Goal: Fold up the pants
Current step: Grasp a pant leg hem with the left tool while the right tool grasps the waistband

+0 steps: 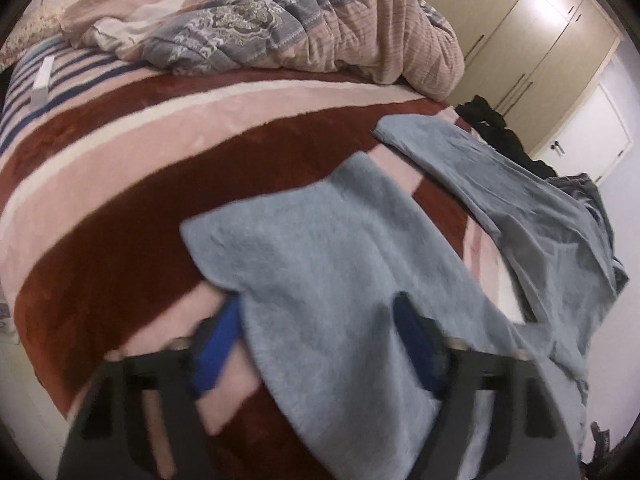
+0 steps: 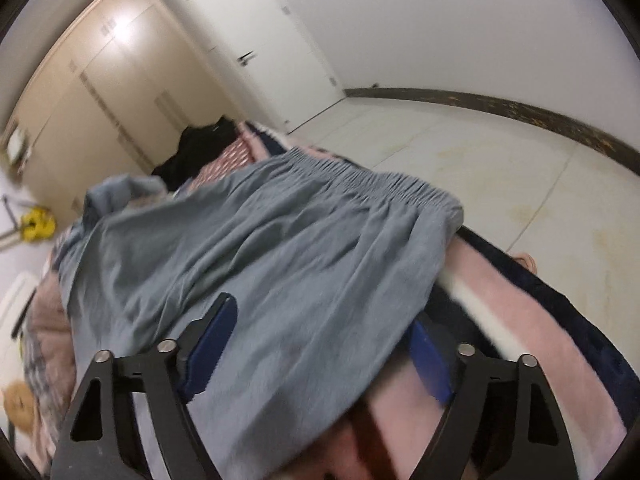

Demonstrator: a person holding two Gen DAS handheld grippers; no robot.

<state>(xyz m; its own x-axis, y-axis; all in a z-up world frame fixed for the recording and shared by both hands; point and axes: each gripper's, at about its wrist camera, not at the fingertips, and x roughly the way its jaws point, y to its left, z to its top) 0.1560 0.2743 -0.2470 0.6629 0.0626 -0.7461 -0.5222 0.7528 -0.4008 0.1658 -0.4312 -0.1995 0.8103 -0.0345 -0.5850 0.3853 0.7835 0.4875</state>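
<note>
Grey-blue pants (image 1: pixel 320 240) lie spread on a striped bed blanket (image 1: pixel 120 184). In the left wrist view one leg runs toward me and the other leg (image 1: pixel 520 200) lies to the right. My left gripper (image 1: pixel 320 344) is open, its blue pads (image 1: pixel 216 352) on either side of the near leg's cloth. In the right wrist view the pants (image 2: pixel 260 240) show their elastic waistband (image 2: pixel 360 176) at the far side. My right gripper (image 2: pixel 320 348) is open, its fingers straddling the cloth near the waist.
A crumpled quilt (image 1: pixel 280 28) lies at the head of the bed. Dark clothes (image 1: pixel 500 128) sit at the bed's right edge. A beige wardrobe (image 2: pixel 100 92), a white door (image 2: pixel 272 48) and tiled floor (image 2: pixel 480 152) lie beyond.
</note>
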